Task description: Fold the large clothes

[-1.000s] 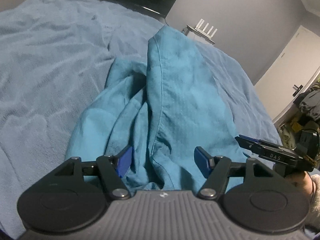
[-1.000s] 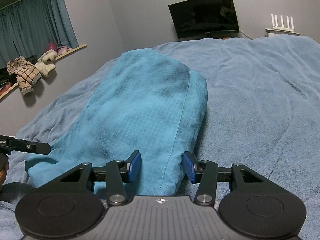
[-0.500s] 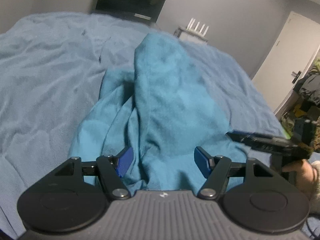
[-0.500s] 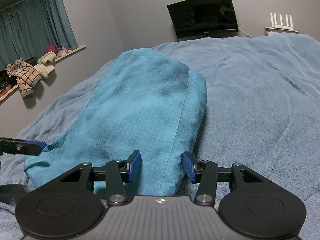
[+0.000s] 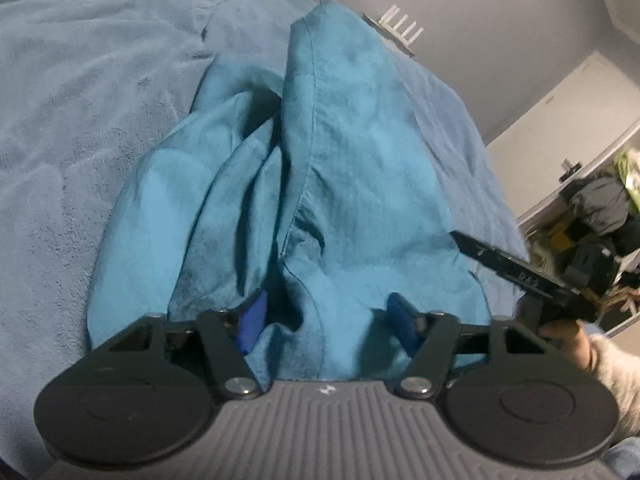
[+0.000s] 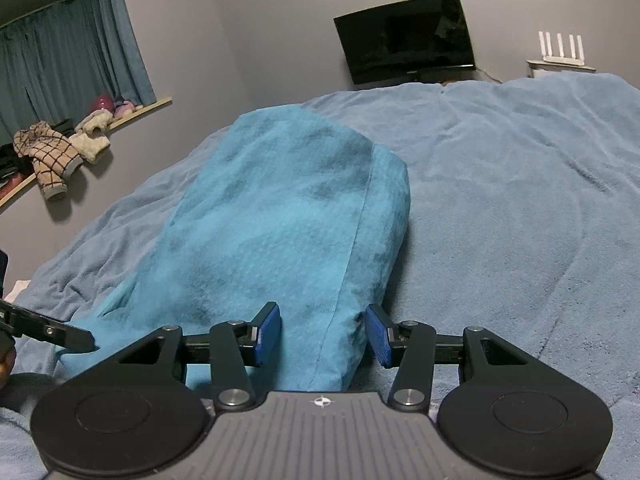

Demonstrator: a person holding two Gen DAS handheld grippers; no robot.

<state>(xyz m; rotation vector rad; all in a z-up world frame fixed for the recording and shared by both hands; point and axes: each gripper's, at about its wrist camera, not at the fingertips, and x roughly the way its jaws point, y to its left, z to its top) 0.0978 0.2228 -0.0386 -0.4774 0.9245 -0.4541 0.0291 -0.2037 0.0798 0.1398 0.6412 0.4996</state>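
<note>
A large teal garment [image 5: 340,160] lies on the blue bed cover, bunched in long folds; it also shows in the right wrist view [image 6: 280,232]. My left gripper [image 5: 326,320] is open, its blue pads on either side of the garment's near edge, with cloth between them. My right gripper [image 6: 322,334] is open too, its pads straddling the near end by a seam. The right gripper's finger [image 5: 520,272] shows at the right of the left wrist view. The left gripper's finger [image 6: 48,330] shows at the left edge of the right wrist view.
The blue bed cover [image 6: 520,208] spreads all around. A dark monitor [image 6: 404,38] and a white router [image 6: 560,50] stand against the far wall. Clothes lie on a window ledge [image 6: 52,152] at left. A white door [image 5: 568,120] and clutter are at right.
The left gripper has dropped closer over the garment's near edge, so more cloth sits between its pads. The right gripper has hardly moved. Both stay open.
</note>
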